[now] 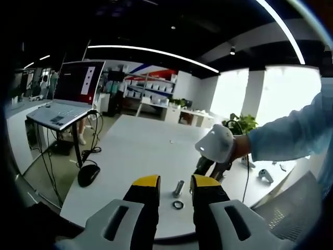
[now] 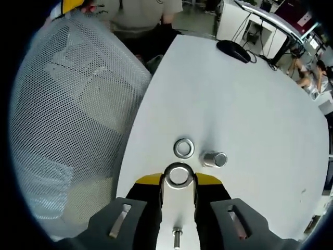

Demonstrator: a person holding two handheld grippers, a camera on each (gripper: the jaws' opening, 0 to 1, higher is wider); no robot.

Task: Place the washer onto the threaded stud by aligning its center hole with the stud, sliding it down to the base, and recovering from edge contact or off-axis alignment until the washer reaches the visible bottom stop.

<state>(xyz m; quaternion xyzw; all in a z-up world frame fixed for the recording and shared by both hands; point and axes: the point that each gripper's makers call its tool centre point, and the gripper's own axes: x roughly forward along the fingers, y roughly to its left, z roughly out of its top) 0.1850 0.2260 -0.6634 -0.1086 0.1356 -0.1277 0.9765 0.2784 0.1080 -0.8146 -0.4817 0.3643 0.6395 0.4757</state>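
The right gripper [image 2: 178, 179] grips a washer [image 2: 178, 175] above the white table [image 2: 250, 104]. A second washer [image 2: 184, 148] lies beside a short stud [image 2: 214, 159]. The left gripper [image 1: 175, 185] hovers open nearby.

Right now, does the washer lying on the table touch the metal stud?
Apart. The right gripper view shows a strip of bare white table between the washer and the stud.
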